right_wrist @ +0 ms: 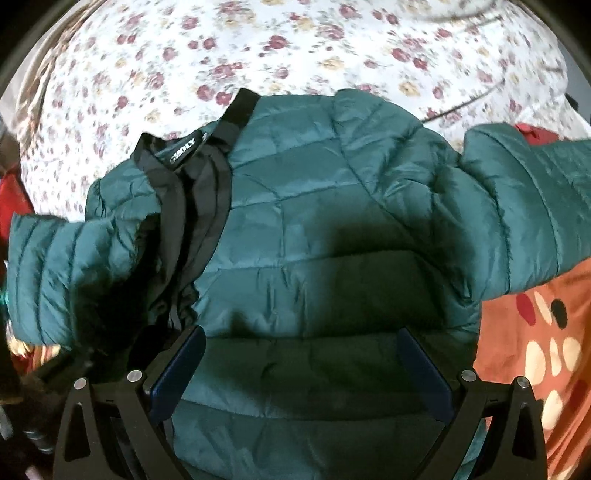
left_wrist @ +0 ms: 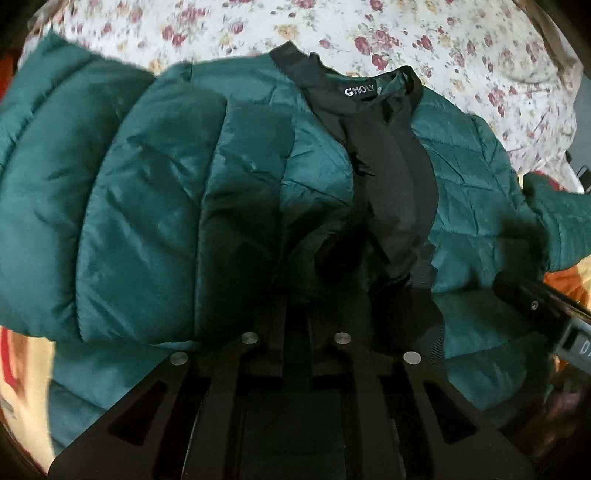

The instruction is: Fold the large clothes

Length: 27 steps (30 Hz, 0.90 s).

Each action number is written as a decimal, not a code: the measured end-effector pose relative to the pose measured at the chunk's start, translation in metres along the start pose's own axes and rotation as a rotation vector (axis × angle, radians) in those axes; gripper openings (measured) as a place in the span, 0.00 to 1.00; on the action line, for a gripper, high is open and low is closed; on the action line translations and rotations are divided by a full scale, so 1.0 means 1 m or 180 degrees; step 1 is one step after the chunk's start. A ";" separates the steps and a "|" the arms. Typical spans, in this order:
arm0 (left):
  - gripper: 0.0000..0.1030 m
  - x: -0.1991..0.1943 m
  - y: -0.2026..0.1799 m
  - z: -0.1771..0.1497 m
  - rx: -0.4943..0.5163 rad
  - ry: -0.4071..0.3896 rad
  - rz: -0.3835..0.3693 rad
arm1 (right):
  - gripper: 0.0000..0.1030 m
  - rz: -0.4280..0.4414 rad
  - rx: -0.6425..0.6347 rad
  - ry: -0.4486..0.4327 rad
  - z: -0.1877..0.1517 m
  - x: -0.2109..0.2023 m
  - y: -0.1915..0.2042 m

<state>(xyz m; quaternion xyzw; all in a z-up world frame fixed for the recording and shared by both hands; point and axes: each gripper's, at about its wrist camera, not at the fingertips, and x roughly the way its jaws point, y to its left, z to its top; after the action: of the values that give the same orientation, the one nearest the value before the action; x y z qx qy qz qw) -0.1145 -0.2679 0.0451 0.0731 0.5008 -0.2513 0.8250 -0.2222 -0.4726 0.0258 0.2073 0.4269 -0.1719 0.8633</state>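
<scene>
A green puffer jacket (left_wrist: 184, 177) lies on a floral sheet (left_wrist: 406, 33), the left gripper (left_wrist: 295, 325) closed on its hem. Only the right wrist view shows the right gripper (right_wrist: 301, 365) spread wide, holding nothing, beside an orange spotted cloth (right_wrist: 535, 332).

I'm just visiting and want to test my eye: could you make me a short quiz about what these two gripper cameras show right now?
1. True or false: the right gripper has its two fingers spread wide apart above the jacket.
2. Multiple choice: the bedsheet beyond the jacket is A) plain blue, B) white with flowers, C) striped.
3. Fill in: the jacket's collar and front trim are coloured ____.

Key: 1 true; 2 B; 3 black. The left gripper has its fingers close together at the jacket's lower edge, but the shadow hides whether they pinch the cloth.
</scene>
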 end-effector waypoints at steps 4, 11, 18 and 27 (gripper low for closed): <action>0.52 -0.018 0.015 0.000 -0.0194 0.0145 -0.0564 | 0.99 0.0193 0.0059 -0.0001 0.004 -0.005 0.005; 0.61 -0.100 0.044 -0.008 -0.0008 -0.0176 -0.0408 | 0.99 0.0796 -0.0181 0.0006 0.023 -0.019 0.055; 0.61 -0.140 0.099 -0.006 -0.0282 -0.0585 0.0175 | 0.94 0.0893 -0.0494 0.0065 0.026 0.010 0.115; 0.61 -0.136 0.151 -0.002 -0.0683 -0.0700 0.0321 | 0.59 0.0755 -0.0642 0.0119 0.033 0.055 0.143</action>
<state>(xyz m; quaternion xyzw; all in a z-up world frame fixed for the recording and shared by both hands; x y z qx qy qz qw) -0.0927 -0.0907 0.1417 -0.0183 0.4272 -0.1611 0.8895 -0.1008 -0.3735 0.0299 0.1716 0.4305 -0.0212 0.8859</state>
